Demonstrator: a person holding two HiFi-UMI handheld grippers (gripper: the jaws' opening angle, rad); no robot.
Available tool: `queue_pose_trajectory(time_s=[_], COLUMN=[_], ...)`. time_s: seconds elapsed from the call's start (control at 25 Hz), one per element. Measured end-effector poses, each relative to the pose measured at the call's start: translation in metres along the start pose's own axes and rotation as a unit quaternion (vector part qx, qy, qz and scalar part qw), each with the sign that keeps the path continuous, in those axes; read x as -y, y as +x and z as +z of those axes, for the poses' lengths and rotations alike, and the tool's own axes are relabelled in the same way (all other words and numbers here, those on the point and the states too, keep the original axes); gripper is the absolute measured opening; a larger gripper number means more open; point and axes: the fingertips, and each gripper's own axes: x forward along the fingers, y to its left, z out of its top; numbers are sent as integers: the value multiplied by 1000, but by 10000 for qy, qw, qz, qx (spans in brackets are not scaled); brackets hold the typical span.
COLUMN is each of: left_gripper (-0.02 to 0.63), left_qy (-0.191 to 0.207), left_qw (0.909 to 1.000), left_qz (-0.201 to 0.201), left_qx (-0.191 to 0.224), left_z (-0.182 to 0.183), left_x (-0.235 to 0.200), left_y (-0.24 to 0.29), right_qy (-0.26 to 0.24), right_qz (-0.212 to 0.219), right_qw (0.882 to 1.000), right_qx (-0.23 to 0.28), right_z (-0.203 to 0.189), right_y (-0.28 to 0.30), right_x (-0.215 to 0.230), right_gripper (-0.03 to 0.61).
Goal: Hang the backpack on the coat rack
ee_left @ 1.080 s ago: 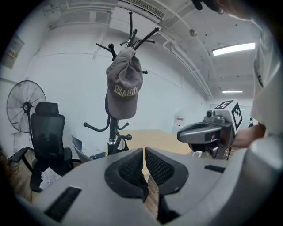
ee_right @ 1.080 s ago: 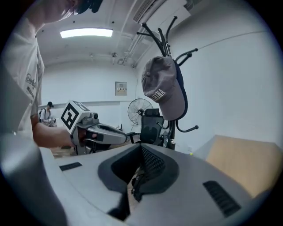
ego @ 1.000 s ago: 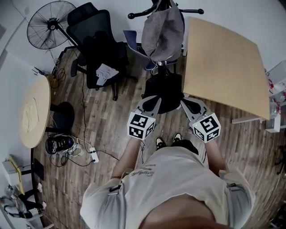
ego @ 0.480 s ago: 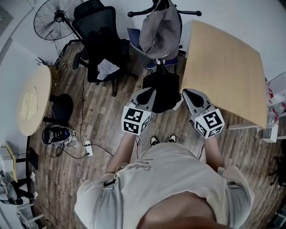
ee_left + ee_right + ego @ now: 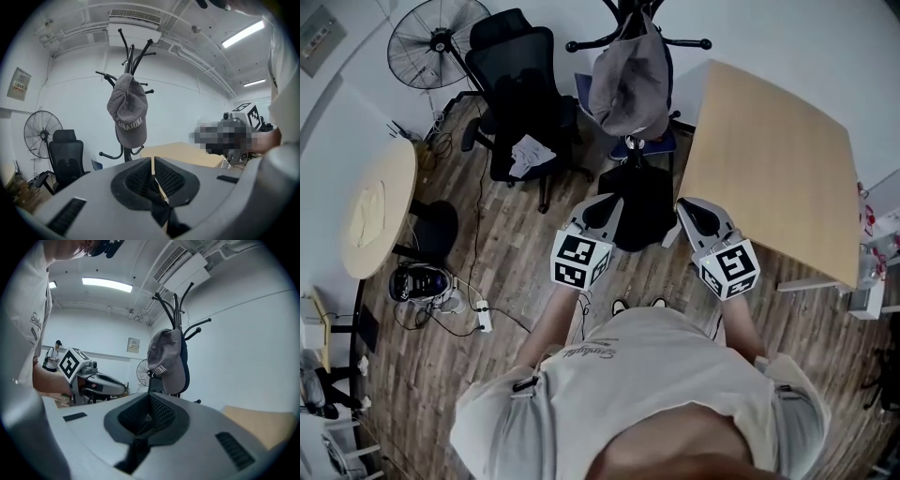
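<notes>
And there we had the backpack [image 5: 642, 202], a plain black, soft-sided bag, slack and rumpled, hanging as one dark mass between our two tools above the plank floor [image 5: 516, 244]. It was too dark for us to pick out pockets or zips. The left gripper [image 5: 605, 206] was clenched on the backpack at its left edge, and in the left gripper view the ribbed pads had come together on a black strap [image 5: 161, 206] that ran down out of them. On the other side the right gripper [image 5: 694, 214] was clamped tight too, with a second dark strap [image 5: 136, 446] pinched in its jaws. So we had the bag gripped on both sides, near us and not on any hook. Just beyond it stood the coat rack [image 5: 684, 43], and a grey cap [image 5: 628, 80] with pale lettering hung from one of its curved arms. A tan table [image 5: 769, 159] lay to the right of the bag, and a black office chair [image 5: 520, 89] stood far left.
</notes>
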Motion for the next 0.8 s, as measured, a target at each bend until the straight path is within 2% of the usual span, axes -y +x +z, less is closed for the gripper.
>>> queue_pose_trajectory(time_s=[0.32,0.8], left_gripper=[29,29], left_qy=[16,-125], left_qw=[10000,9997], left_qz=[45,209], left_qx=[-43,-24], left_z=[-2,-7], left_x=[6,5], left_y=[5,3], right_qy=[35,-5], right_qz=[-31,213], right_qw=[10000,9998], right_qx=[-10,-47], right_z=[-7,-10], right_y=[-11,-10], right_x=[10,11], right_gripper=[-6,-6])
